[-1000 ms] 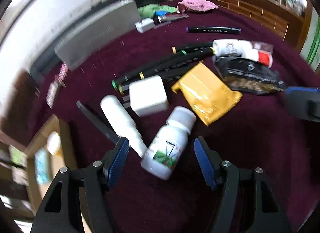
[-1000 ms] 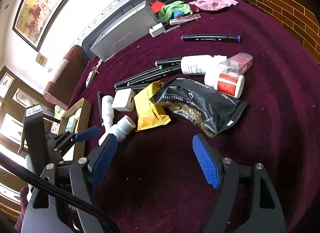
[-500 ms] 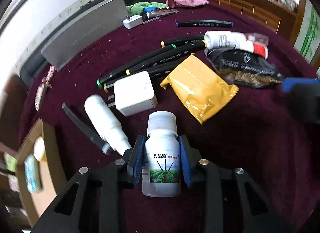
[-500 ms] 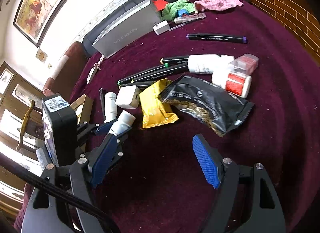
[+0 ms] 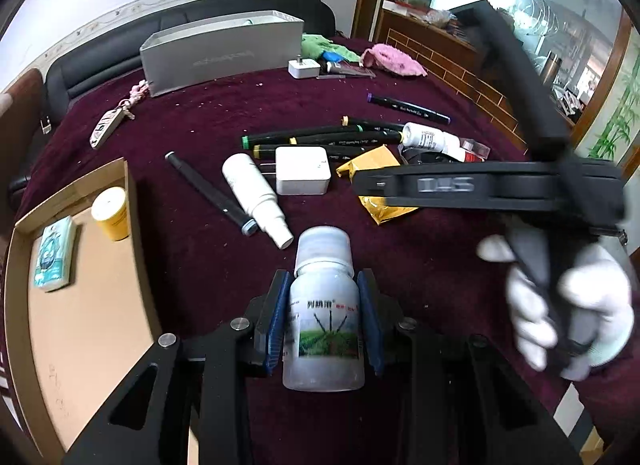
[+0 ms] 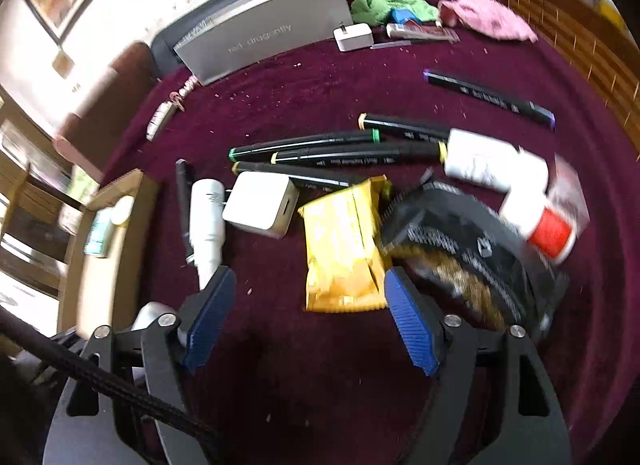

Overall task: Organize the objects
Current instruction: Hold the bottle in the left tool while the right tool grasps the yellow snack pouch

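The left gripper (image 5: 323, 319) clamps a white bottle (image 5: 323, 317) upright between its jaws; the right gripper (image 6: 308, 315), jaws wide and narrowing, frames a yellow packet (image 6: 344, 249); most clutter remains unsorted beyond both.

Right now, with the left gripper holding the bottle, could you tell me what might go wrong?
The bottle is pinched only by its sides in the left gripper, so it might slip. The right gripper hangs open close above the yellow packet, beside the black packet, and might nudge that instead.
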Motion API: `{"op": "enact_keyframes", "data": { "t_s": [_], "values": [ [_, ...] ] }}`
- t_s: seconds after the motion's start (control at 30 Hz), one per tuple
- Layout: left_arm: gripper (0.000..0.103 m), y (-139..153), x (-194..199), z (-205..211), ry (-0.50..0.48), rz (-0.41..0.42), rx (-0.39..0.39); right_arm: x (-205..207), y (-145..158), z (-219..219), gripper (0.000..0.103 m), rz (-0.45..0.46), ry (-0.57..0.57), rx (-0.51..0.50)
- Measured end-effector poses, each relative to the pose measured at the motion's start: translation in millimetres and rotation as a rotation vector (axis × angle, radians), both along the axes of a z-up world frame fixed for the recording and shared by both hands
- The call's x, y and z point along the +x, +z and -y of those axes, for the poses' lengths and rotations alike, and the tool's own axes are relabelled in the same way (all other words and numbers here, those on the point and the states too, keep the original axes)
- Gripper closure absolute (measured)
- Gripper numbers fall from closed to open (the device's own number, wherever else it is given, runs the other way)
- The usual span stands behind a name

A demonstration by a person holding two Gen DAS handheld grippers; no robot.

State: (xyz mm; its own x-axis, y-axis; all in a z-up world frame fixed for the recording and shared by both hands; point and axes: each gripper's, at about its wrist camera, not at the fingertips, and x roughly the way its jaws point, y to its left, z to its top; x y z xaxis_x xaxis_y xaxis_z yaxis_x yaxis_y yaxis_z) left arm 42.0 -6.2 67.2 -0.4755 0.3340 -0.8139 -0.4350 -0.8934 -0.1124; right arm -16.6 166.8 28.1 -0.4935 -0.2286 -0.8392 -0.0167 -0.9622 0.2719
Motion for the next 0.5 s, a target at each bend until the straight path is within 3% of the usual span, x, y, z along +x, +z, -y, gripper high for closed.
{"op": "enact_keyframes", "data": {
  "t_s": [0.23,0.5],
  "values": [
    [0.074,-2.3,4.6,13.4,0.029,-0.008,0.008,-23.1,-20.6,18.9,0.043,0.047,-0.026,0.220],
    [0.074,-18.6,-2.9,13.2,0.047,0.033,0.006,-29.7,-28.3,26.5,0.048,0.061,-0.033,0.277]
  ]
}}
